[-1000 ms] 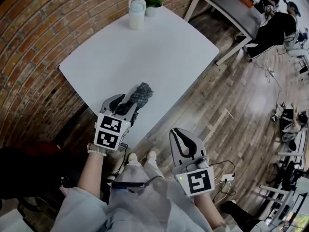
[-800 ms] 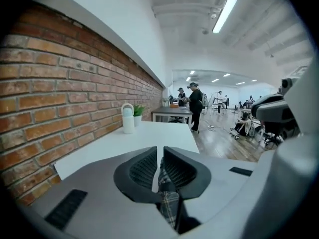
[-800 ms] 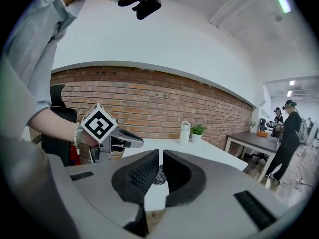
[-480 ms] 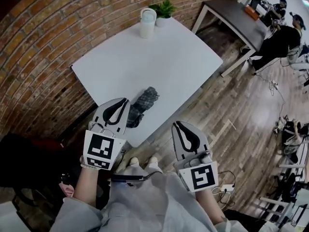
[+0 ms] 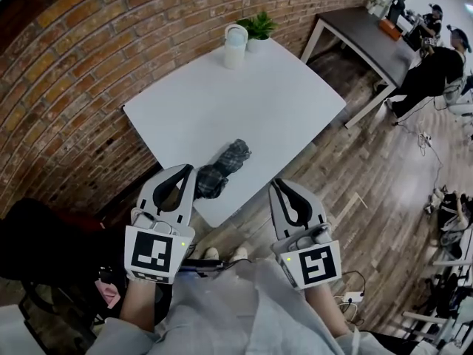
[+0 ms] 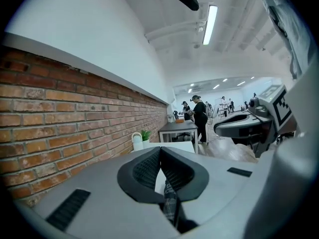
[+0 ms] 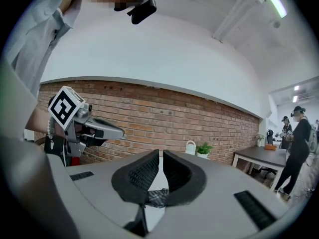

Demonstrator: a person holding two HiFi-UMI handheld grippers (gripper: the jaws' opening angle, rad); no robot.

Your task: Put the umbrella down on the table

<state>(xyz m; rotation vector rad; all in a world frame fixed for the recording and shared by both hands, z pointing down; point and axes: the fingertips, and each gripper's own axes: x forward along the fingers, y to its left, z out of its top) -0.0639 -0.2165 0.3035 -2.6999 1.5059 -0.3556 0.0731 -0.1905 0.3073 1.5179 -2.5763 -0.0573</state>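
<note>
Now the umbrella lies on the counter by its near edge; my left claw, lifted clear of it, has just closed empty, right claw together too. Placement looks done.

A red brick wall ran behind the white worktop, with plain white wall above the brick and a strip light lit on the ceiling. The floor was of wooden planks. A dark table on white legs stood further off, near several people. Cables lay on the floor.
</note>
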